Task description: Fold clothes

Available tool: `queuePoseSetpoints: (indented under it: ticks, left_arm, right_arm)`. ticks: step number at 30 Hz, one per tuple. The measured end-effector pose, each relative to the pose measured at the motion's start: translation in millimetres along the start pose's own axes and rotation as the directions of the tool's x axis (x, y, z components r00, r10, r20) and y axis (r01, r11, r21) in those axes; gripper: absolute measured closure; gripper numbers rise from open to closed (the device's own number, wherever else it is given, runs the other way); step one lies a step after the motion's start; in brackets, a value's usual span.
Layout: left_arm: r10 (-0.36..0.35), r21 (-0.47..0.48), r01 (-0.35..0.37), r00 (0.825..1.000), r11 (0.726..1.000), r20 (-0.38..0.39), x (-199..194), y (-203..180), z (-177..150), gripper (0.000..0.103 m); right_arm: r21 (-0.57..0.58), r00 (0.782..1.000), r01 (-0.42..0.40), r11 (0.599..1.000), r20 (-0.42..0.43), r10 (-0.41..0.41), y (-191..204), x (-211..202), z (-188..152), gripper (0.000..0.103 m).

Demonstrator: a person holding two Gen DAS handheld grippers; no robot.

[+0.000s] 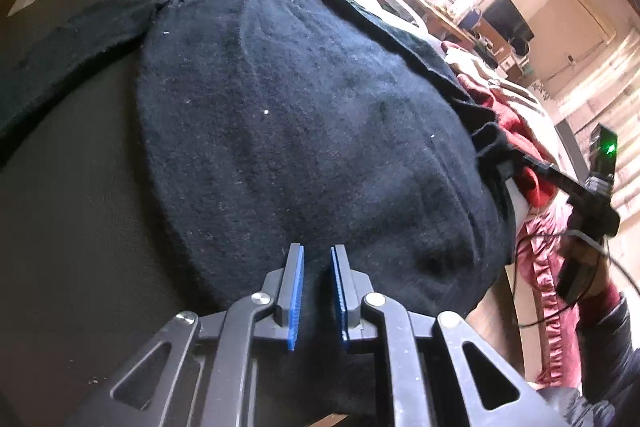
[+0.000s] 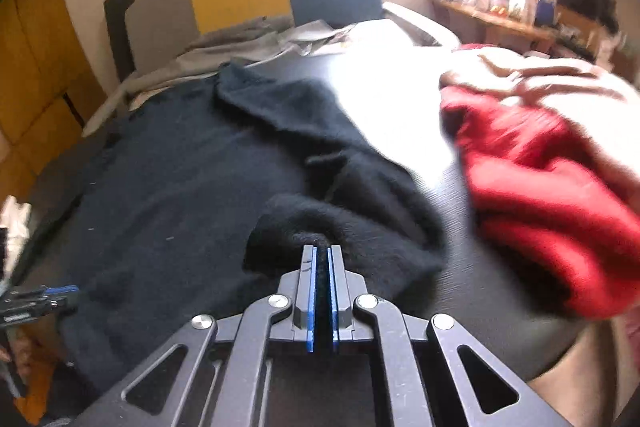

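A black knit sweater [image 1: 300, 107] lies spread on a dark table [image 1: 60, 227]. My left gripper [image 1: 318, 259] is at its near hem, the blue pads close together with black fabric filling the gap. In the right wrist view the sweater [image 2: 160, 187] has one sleeve [image 2: 340, 155] lying crumpled across it. My right gripper [image 2: 322, 255] is shut on the bunched end of that sleeve. The right gripper [image 1: 508, 167] also shows at the sweater's right edge in the left wrist view. The left gripper [image 2: 60, 297] appears at the lower left of the right wrist view.
A red garment [image 2: 540, 195] lies heaped on a pale cloth to the sweater's right. Beige fabric [image 2: 224, 47] is bunched at the table's far end before coloured panels. A cluttered wooden shelf [image 2: 500, 11] stands at the far right. The table [image 2: 480, 287] shows bare between sweater and red garment.
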State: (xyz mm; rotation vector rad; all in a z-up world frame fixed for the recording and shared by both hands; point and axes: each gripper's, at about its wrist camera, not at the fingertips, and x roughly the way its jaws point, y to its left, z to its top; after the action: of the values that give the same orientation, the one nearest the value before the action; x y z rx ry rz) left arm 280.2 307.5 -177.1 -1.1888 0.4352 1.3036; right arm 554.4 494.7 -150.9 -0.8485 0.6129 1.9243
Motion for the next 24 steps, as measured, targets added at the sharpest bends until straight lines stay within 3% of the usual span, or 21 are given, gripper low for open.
queuePoseSetpoints:
  ticks: [4,8,10,12,14,15,17,18,20,24]
  left_arm:
    - [0.024,0.021,-0.023,0.999,1.000,-0.032,-4,9,0,0.095]
    - [0.056,0.051,-0.053,0.997,0.997,-0.060,-9,14,3,0.098]
    - [0.087,0.070,-0.082,0.994,0.994,-0.072,-11,16,6,0.098]
    - [0.128,0.084,-0.121,0.989,0.989,-0.078,-15,21,8,0.098]
    - [0.155,0.082,-0.148,0.984,0.986,-0.085,-20,28,9,0.098]
    - [0.158,0.071,-0.152,0.983,0.986,-0.090,-22,32,10,0.098]
    - [0.188,0.065,-0.183,0.978,0.981,-0.095,-28,39,9,0.098]
    - [0.196,0.053,-0.192,0.976,0.980,-0.096,-31,43,8,0.098]
    - [0.203,0.024,-0.201,0.975,0.979,-0.094,-37,50,7,0.098]
    - [0.223,0.035,-0.220,0.972,0.975,-0.081,-41,39,5,0.091]
  right_arm:
    - [-0.116,0.978,0.207,0.971,0.035,-0.204,-19,-19,16,0.098]
    - [-0.194,0.917,0.398,0.897,0.101,-0.385,-45,-36,43,0.098]
    - [-0.195,0.890,0.455,0.869,0.133,-0.436,-58,-43,55,0.098]
    - [-0.203,0.848,0.528,0.825,0.173,-0.500,-68,-49,65,0.098]
    - [-0.204,0.825,0.565,0.799,0.174,-0.538,-78,-47,68,0.098]
    - [-0.206,0.825,0.565,0.799,0.159,-0.542,-83,-45,69,0.098]
    - [-0.205,0.885,0.462,0.863,0.043,-0.464,-94,-31,63,0.098]
    - [-0.202,0.903,0.419,0.885,-0.004,-0.429,-98,-25,58,0.098]
    - [-0.199,0.909,0.400,0.895,-0.038,-0.414,-98,-22,46,0.097]
    - [-0.151,0.884,0.460,0.875,-0.008,-0.467,-99,-34,41,0.086]
